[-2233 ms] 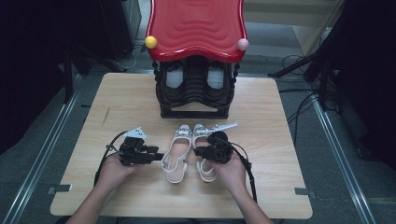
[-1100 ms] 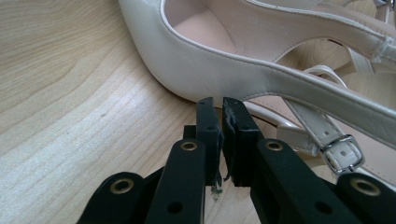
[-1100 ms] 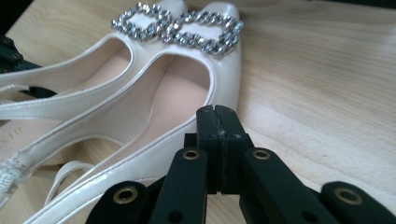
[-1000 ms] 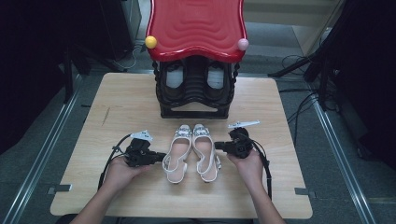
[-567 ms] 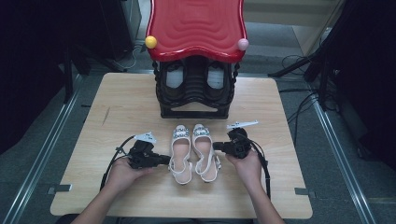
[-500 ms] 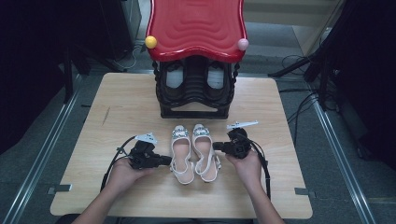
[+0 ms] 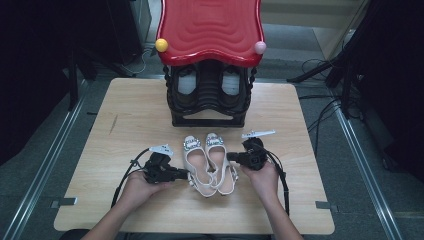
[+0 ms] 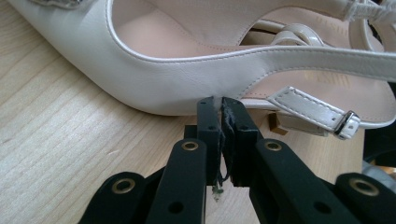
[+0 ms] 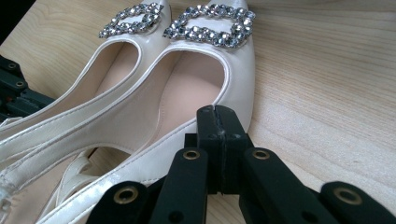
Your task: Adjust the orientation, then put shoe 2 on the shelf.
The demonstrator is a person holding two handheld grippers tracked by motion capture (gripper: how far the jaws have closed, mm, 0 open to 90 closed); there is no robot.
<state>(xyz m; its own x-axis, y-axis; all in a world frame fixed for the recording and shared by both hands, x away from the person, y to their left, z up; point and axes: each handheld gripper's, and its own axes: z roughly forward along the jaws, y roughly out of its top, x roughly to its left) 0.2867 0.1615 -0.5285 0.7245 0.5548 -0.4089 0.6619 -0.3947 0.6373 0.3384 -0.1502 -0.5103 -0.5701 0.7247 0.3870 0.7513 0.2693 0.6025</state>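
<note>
Lower middle of the high view: pair of cream slingback shoes, left shoe [image 7: 196, 165] and right shoe [image 7: 220, 162], side by side and touching, crystal buckles toward the shoe rack [image 7: 210, 100] at upper centre. Between buckles and rack base, a narrow strip of bare wood. To either side of the pair, wide open tabletop [image 7: 125, 125] out to the left and right edges; toward the near edge, a band of bare wood below the heels, crossed by both forearms.

Left gripper [image 7: 186, 174] at the outer wall of the left shoe; in the left gripper view [image 8: 219, 106], jaws drawn close together with a thin slit between, tips against the shoe's lower side wall, possibly pinching its edge, not clear. Strap buckle [image 8: 348, 125] just right of the tips.

Right gripper [image 7: 231, 156] at the outer side of the right shoe; in the right gripper view [image 9: 215, 114], jaws pressed fully together, tips over the rim of the near shoe's opening, contact with the rim not clear. Bare wood at the right of that frame.
</note>
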